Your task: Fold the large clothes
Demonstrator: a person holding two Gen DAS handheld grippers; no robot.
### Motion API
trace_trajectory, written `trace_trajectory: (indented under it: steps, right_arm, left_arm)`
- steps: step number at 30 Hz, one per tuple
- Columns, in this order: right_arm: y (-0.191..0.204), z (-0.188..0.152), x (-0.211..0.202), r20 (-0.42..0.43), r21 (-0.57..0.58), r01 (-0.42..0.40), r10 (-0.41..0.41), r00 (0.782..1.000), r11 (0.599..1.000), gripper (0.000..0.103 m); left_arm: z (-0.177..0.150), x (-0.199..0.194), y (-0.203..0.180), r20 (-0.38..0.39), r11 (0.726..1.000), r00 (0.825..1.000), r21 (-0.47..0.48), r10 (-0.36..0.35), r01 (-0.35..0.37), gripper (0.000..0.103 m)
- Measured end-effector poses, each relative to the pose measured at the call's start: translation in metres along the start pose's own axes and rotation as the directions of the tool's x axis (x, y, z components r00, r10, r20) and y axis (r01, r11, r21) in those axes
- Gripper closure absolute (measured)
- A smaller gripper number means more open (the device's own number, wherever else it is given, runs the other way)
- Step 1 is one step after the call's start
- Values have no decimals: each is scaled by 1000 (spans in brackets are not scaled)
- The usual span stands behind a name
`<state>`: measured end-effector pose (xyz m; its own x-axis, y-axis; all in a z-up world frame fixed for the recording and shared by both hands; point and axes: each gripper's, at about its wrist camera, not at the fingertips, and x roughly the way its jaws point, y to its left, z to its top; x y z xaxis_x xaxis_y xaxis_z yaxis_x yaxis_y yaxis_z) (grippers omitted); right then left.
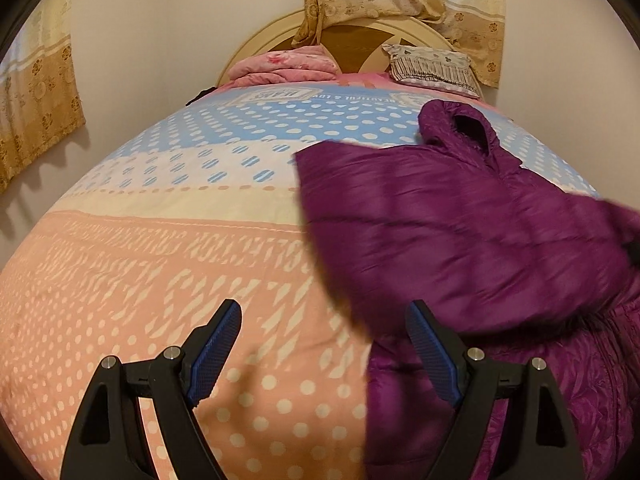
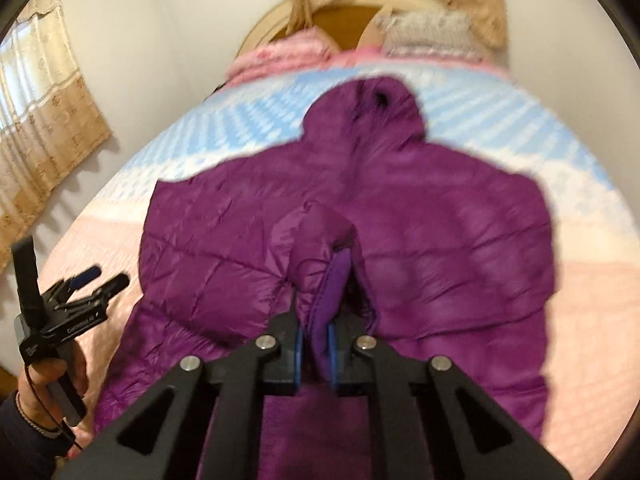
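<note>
the puffy purple quilted hooded jacket [image 2: 400, 216] lies spread on the bed's pastel dotted and lettered cover [image 1: 160, 264], hood toward the rounded cream-and-brown headboard [image 1: 280, 38], hem toward the person; its long axis runs straight away from both grippers, up the bed; the right gripper [image 2: 318, 340] sits over the jacket's middle, and its blue pads are clamped tight on a raised ridge of purple fabric, seemingly a sleeve or cuff, which rises between the pads and drapes back onto the jacket's body; the left gripper [image 1: 324, 356] hangs over bare cover just beside the jacket's left edge, jaws spread wide with nothing between them; its right finger [image 1: 430, 354] overlaps purple cloth in the picture, though whether it touches i cannot tell; so the jacket lies to the right of the left jaws and directly under the right ones; judging by this, the right hand is placed to carry the pinched part across the body, while the left, nearer the free left edge, would have to shift rightward to take hold there; the right wrist view is blurred, so the exact part gripped stays uncertain.
</note>
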<state>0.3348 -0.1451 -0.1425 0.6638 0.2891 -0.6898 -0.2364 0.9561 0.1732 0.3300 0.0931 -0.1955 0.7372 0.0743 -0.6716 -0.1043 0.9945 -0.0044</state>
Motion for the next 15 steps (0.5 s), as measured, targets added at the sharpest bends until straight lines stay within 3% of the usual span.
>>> trace_trajectory:
  steps: [7,11,14,15]
  right_arm:
    - [-44,-3,4,-9,45,128,-128,992,991,92]
    - [-71,-19,24,-67,100,178,-172,983,979,91]
    - [-86,-29,33,-117,134,183,-167,979,974,76]
    - [-89,-31,31,-112,142,191,-176,978,971,63]
  left_arm:
    - [4,-2,-6,3,1000,1000,6,-9,9,19]
    - [8,-2,-15,8,1000,1000,24,-15,15,19]
    - [13,-1,-20,10,999,1000,34,-21,21,19]
    - [17,0,-23,12,999,1000,37,-28,28,19]
